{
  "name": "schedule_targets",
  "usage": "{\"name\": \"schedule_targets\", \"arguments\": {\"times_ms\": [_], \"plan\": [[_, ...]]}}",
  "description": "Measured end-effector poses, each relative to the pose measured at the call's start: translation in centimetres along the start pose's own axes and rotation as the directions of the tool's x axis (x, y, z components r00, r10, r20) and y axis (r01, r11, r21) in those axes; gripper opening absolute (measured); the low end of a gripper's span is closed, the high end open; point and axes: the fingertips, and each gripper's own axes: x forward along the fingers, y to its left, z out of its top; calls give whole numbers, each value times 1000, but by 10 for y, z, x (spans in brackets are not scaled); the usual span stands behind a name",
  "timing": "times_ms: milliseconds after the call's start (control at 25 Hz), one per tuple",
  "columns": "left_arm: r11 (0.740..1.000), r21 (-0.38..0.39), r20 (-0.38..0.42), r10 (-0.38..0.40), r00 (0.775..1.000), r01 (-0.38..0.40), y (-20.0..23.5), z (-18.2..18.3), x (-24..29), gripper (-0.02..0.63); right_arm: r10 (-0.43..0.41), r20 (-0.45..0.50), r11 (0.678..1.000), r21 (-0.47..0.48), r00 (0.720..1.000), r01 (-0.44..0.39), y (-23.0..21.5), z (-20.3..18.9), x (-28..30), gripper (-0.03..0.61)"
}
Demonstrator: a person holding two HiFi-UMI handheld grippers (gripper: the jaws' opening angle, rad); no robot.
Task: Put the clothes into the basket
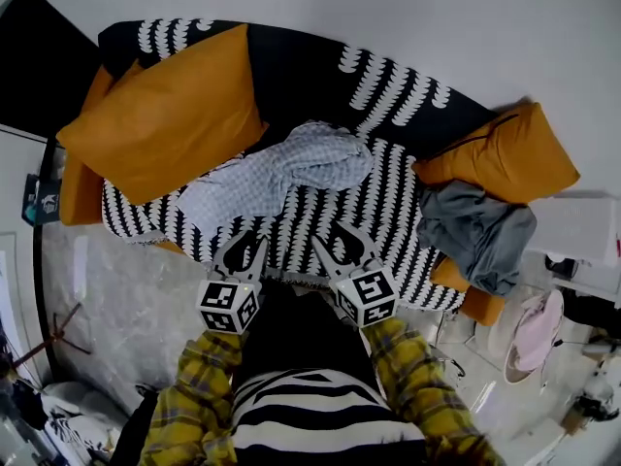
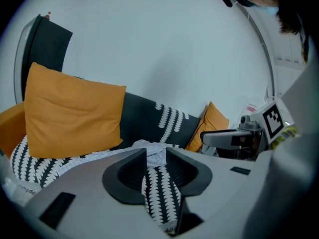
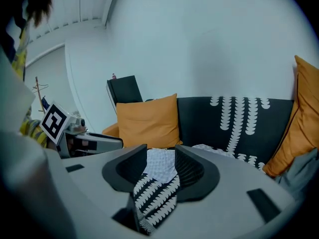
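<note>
Our left gripper (image 1: 243, 250) and right gripper (image 1: 342, 247), jaws apart and empty, face the crumpled pale checked garment (image 1: 289, 169) lying near ahead.

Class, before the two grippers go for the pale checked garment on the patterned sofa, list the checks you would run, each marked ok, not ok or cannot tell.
1. Left gripper jaws apart and empty: ok.
2. Right gripper jaws apart and empty: ok.
3. Pale checked garment lies uncovered on the black-and-white patterned sofa: ok.
4. Both grippers point toward that garment: ok.
5. Basket found: cannot tell; no view clearly shows one.
6. Grey crumpled garment cleared away: not ok; it lies beside the right-hand orange cushion.
</note>
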Motion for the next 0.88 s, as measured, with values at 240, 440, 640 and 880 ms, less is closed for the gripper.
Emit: {"name": "schedule_targets", "arguments": {"times_ms": [240, 440, 640, 880], "plan": [[1000, -24, -57, 17, 998, -18, 32, -13, 27, 112, -19, -51, 1000, -7, 999, 18, -16, -7, 41, 166], [999, -26, -106, 30, 994, -33, 57, -26, 49, 117, -19, -110, 1000, -9, 994, 18, -29, -20, 72, 181], [999, -13, -178, 35, 983, -38, 85, -54, 71, 120, -25, -169, 1000, -11, 985, 23, -44, -45, 108, 187], [1000, 2, -247, 27, 969, -27, 110, -73, 85, 120, -31, -232, 999, -32, 972, 24, -58, -70, 139, 187]]}}
